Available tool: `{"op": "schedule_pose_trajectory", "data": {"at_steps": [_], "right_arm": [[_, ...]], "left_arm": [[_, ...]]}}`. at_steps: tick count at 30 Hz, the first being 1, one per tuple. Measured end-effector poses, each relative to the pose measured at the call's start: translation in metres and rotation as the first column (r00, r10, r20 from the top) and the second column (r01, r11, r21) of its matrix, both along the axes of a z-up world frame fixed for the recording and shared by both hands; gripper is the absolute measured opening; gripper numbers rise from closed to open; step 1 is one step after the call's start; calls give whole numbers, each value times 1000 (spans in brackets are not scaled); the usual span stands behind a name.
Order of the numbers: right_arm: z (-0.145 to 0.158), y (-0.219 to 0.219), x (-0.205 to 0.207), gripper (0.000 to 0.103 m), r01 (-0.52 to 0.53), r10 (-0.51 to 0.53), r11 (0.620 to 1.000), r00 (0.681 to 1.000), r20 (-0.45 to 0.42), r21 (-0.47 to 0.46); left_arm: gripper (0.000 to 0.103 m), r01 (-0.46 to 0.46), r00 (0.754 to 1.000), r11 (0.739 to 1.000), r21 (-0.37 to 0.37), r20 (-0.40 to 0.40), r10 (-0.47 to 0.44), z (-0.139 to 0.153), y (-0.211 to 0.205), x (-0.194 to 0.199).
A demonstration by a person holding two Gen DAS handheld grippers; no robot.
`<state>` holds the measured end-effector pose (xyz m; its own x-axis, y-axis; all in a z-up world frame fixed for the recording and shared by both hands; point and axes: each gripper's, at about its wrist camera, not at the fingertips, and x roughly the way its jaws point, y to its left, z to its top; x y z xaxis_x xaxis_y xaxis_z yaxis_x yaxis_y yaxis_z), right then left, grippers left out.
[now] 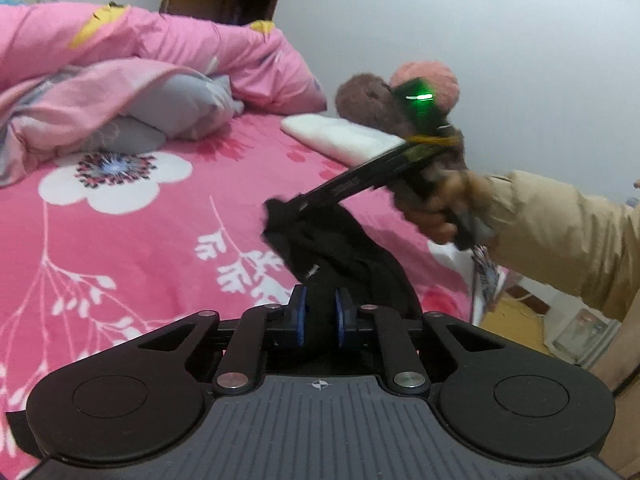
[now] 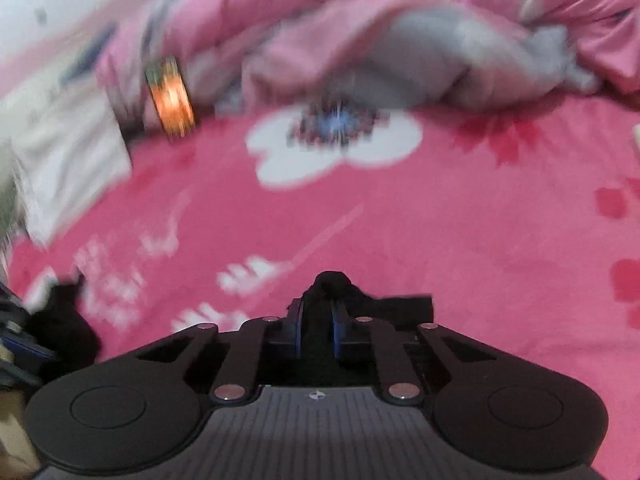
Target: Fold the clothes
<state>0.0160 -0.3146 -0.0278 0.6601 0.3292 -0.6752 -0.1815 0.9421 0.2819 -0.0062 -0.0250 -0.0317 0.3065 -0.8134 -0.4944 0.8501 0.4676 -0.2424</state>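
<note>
A black garment (image 1: 340, 248) hangs bunched above the pink flowered bed (image 1: 132, 232). My left gripper (image 1: 321, 312) is shut on its lower part, dark cloth pinched between the blue pads. In the left wrist view my right gripper (image 1: 280, 210), held by a hand in a beige sleeve (image 1: 560, 232), grips the garment's upper left end. The right wrist view is blurred; there my right gripper (image 2: 317, 320) is shut on a wad of the black garment (image 2: 332, 284), and more black cloth (image 2: 68, 320) shows at the lower left.
A rumpled pink and grey quilt (image 1: 132, 76) is heaped at the head of the bed. A folded white item (image 1: 344, 138) and plush toys (image 1: 400, 96) lie near the wall. The bed's edge and floor clutter (image 1: 576, 328) are at the right.
</note>
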Motion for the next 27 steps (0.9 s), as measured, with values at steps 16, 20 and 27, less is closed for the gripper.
{"op": "schedule_pose_trajectory", "data": {"at_steps": [16,20,27], "right_arm": [[-24,-83,-183,19,353,-372,874,928,-8,333],[-24,-89,-199,33,356,-385,863,923,12,358],[9,-88,-209,48,301,-346,923,923,171,241]], "left_arm": [[13,63,995,992,112,65,-70,3,-7,-33],[14,45,994,987,154,90,-60,3,-11,-34],[16,26,990,976,215,127,-54,-3,-21,-29]]}}
